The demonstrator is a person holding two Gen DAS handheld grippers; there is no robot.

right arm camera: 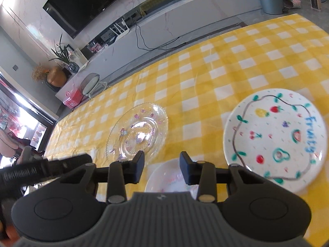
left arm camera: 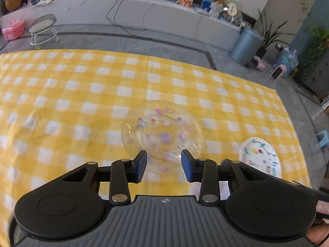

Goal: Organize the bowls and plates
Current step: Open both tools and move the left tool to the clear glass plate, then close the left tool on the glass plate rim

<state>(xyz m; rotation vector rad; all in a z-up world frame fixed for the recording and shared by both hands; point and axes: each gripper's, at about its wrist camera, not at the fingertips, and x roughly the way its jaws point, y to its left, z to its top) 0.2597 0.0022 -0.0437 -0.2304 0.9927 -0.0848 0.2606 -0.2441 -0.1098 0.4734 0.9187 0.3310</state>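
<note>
Plates lay apart on the bench (right arm camera: 205, 65); left gripper (left arm camera: 164, 165) fingers gaped, empty, lined on the glass plate (left arm camera: 162, 131), and right gripper (right arm camera: 162, 166) fingers gaped over the small bowl (right arm camera: 166, 177), fruit plate (right arm camera: 275, 135) at two o'clock.

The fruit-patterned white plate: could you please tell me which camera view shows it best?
The right wrist view shows the fruit-patterned white plate best: almost all of it is visible, close, with its drawings and blue lettering readable. In the left wrist view, the plate is small, blurred and near the right edge, its lower part hidden behind the left hand-held gripper.
</note>
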